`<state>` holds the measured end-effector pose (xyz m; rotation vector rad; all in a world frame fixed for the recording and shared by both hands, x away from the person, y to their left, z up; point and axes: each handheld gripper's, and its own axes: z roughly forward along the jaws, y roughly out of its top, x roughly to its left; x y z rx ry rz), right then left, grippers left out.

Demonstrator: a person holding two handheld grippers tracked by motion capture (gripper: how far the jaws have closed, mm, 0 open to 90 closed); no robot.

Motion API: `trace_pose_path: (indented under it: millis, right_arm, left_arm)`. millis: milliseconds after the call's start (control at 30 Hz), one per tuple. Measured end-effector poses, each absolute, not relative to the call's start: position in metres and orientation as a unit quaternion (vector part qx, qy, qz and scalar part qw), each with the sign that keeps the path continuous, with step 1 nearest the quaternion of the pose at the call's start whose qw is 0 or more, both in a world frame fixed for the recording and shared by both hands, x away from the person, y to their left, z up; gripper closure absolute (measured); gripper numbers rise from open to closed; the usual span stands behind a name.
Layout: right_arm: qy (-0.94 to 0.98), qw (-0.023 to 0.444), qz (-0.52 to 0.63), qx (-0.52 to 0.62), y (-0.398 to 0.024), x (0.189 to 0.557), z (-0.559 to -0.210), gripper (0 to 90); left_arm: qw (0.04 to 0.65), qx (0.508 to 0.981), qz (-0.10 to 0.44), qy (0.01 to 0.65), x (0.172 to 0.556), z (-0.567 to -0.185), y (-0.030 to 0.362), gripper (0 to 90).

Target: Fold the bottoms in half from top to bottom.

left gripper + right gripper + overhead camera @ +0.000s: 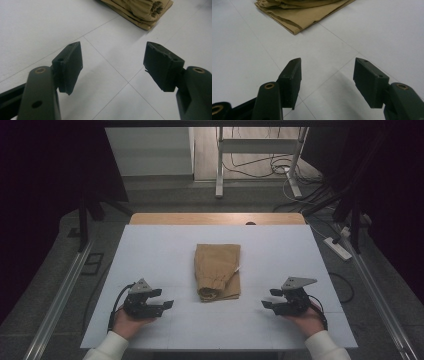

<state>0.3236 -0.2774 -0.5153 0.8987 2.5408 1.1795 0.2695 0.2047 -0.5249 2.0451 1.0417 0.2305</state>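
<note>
Low in the frame, the left gripper [159,300] sits at lower left and the right gripper [272,298] at lower right, each with jaws spread wide and nothing between them, both angled inward, likely so either can reach the middle. Between them, a little farther up at centre frame, the folded tan garment [217,271] lies flat on the white table [150,250], untouched, well apart from both.
</note>
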Motion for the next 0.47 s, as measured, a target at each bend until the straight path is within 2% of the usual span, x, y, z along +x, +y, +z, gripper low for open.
trace_pose_path:
  millis: [467]
  right_arm:
    - [0.859,0.1,0.402,0.3,-0.2769,0.3234,-0.5147,39.6]
  left_arm:
    - [0.403,0.812,0.095,0.413,0.2698,-0.5254,0.2042,30.7]
